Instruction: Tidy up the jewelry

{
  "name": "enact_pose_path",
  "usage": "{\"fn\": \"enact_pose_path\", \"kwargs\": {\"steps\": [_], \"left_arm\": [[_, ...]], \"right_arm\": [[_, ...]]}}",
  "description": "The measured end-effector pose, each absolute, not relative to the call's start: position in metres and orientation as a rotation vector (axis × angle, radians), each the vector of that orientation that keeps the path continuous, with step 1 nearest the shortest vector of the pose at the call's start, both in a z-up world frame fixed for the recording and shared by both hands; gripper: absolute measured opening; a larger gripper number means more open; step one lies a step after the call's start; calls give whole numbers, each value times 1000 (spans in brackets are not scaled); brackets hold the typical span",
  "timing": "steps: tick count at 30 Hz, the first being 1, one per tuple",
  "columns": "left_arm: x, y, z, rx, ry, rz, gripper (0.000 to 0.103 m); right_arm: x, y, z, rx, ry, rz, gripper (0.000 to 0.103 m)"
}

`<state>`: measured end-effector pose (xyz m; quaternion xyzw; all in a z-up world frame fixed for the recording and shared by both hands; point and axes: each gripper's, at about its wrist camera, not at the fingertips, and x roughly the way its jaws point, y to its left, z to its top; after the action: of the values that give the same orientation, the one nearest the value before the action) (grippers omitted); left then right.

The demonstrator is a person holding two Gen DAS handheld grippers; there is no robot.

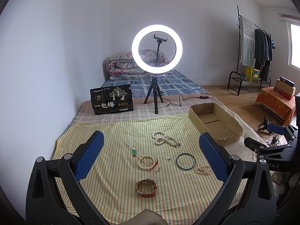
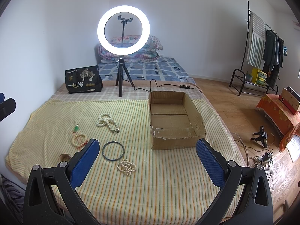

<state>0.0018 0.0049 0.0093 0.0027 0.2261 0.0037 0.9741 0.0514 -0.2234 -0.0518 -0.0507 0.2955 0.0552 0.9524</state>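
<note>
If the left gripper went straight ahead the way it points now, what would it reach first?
The left gripper is open, aimed down over the striped cloth. Straight on, it would probably meet the bead bracelet with red cord first, the dark bangle just beside it; depth is uncertain.

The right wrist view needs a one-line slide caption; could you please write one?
Open right gripper above the striped cloth, with a dark bangle, pearl strands and an empty cardboard box ahead.

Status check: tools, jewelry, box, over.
Left tool open, right tool open, both empty. Jewelry loose on striped cloth. Cardboard box empty. Nothing blocking.
</note>
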Motion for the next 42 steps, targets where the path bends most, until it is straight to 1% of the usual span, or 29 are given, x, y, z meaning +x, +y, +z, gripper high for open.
{"fn": "enact_pose_path", "kwargs": {"steps": [7, 16, 23, 29, 39, 40, 41, 42], "left_arm": [[5, 6, 12, 5, 464, 16, 103], [10, 14, 2, 4, 477, 39, 103], [15, 45, -4, -15, 502, 97, 103], [20, 68, -8, -10, 522, 124, 103], [43, 94, -33, -72, 634, 59, 103], [46, 95, -39, -81, 656, 51, 102], [49, 95, -45, -88, 680, 44, 98], [52, 95, -50, -91, 705, 36, 96]], "right_arm": [[52, -223, -52, -102, 603, 114, 102], [53, -221, -57, -104, 610, 114, 102], [57, -222, -56, -117, 594, 148, 102], [64, -212, -57, -189, 580, 203, 102], [102, -182, -61, -274, 614, 367, 102], [107, -178, -62, -292, 614, 371, 102], [111, -175, -62, -305, 616, 377, 102], [118, -171, -63, -317, 625, 387, 102]]}}
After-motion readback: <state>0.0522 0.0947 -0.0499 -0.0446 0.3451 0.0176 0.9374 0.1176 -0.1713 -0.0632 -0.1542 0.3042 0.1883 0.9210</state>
